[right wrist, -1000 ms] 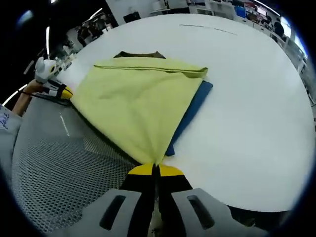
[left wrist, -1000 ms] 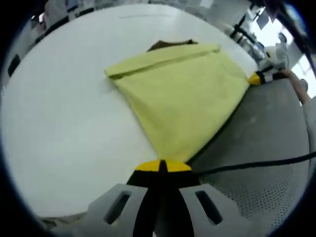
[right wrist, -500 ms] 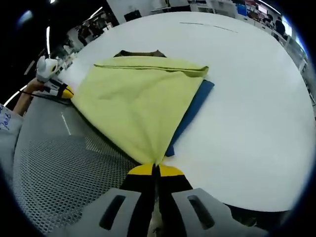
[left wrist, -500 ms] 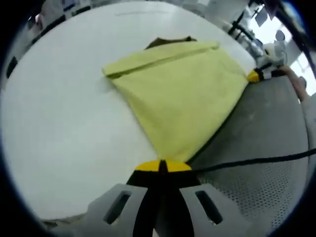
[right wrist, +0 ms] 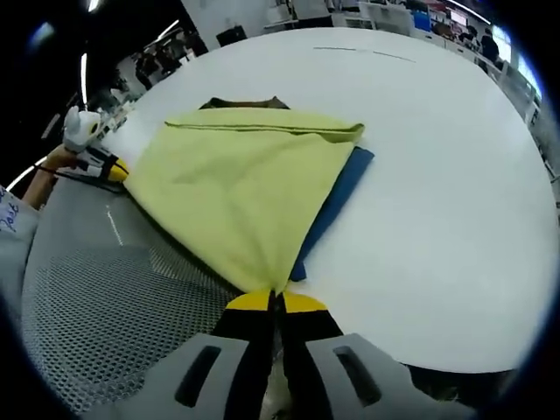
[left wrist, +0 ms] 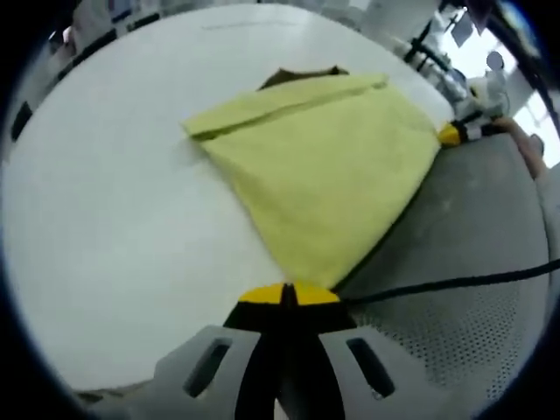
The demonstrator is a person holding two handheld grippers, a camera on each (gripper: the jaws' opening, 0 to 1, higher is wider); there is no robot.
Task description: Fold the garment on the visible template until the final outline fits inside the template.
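An open-plan office or lab: desks [right wrist: 385, 10] behind a white table [right wrist: 437, 175].

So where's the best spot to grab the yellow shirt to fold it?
Probably its two near corners, coming from the table's near edge. The yellow garment tapers to a point at each one, easy to pinch, and the left gripper and right gripper are already shut on them. A blue template peeks out underneath.

Both grippers [left wrist: 289, 295] [right wrist: 274, 302] — fingers pinched closed
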